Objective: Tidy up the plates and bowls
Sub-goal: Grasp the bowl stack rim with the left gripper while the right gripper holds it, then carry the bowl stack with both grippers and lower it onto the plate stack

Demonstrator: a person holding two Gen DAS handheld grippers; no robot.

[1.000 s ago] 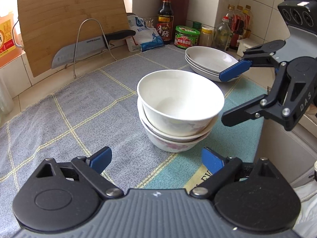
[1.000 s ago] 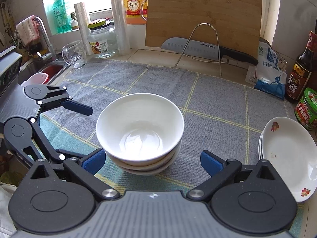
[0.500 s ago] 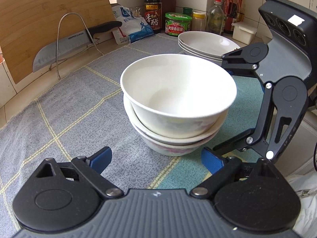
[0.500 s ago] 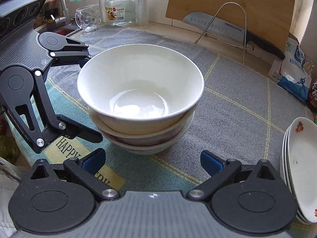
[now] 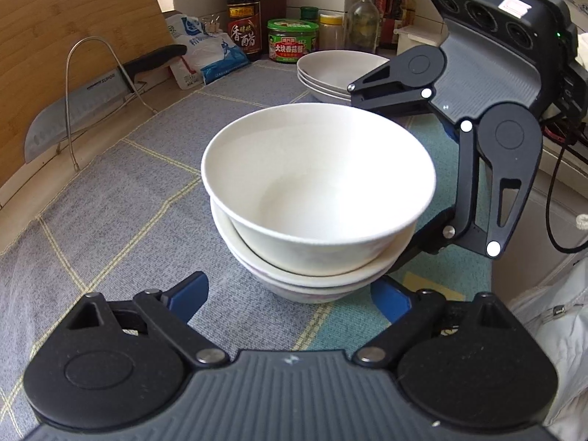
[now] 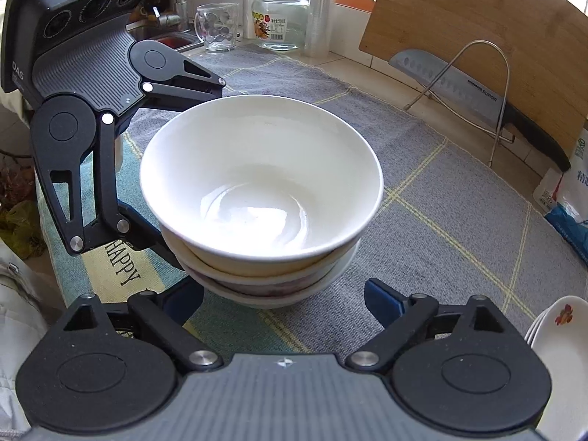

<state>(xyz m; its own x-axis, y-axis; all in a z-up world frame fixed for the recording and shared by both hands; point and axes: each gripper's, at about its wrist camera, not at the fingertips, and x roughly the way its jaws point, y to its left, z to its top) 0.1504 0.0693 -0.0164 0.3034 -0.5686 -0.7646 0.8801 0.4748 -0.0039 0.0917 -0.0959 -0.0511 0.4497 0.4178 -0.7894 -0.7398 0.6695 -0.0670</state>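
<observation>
Three bowls are seen nested in one stack at the centre of both views, standing on the grey checked cloth. Compared with the frame one second ago, the stack is shown far larger and closer to the lower edge, so both grippers have been brought in towards it. The left gripper is held with its jaws spread wide, the blue pads lying low on either side of the stack's base without touching it. The right gripper is likewise held wide open at the base, nothing being gripped. In the left view the right gripper, formerly well apart at the right edge, is now seen just beside the stack. A pile of plates is seen at the upper centre, behind the bowls, unchanged in place.
</observation>
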